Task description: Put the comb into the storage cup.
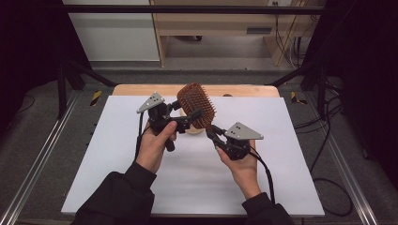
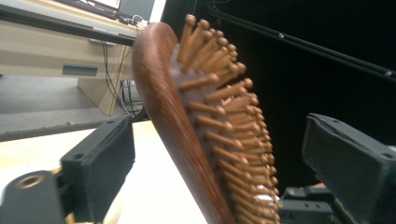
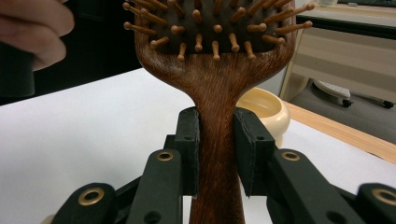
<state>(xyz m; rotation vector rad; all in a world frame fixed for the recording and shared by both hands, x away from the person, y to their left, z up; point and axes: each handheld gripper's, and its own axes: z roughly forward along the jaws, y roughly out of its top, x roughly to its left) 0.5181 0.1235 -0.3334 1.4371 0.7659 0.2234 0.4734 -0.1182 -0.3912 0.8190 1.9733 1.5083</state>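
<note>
Brush (image 1: 197, 104) is off the tabletop (image 1: 141, 187), held up above its far middle, head toward 12 o'clock and handle toward 5 o'clock in the high view. Right gripper (image 1: 212, 131) holds it: in the right gripper view both black fingers (image 3: 188, 144) are clamped flat on either side of the wooden handle (image 3: 217, 140), just below the head, bristles facing the camera.

Left gripper (image 1: 187, 117) sits at 9 o'clock of the brush head. In the left gripper view the head stands between its fingers (image 2: 100, 163), wooden back toward the left one and bristles toward the right one, with clear gaps on both sides. Those fingers are spread and press on nothing; the brush is between them but not gripped.

Bowl (image 3: 264, 109), cream-coloured, stands on the tabletop just behind and below the brush, partly hidden by the grippers in the high view. Whether it holds anything cannot be told.

Assessment: lifting and presenting of the brush is done, and the grip on the handle looks secure. The work in hand appears to be a pass or a two-handed hold, and it is roughly at its midpoint. Remaining: the left gripper has to close on the head, after which the right could let go.
</note>
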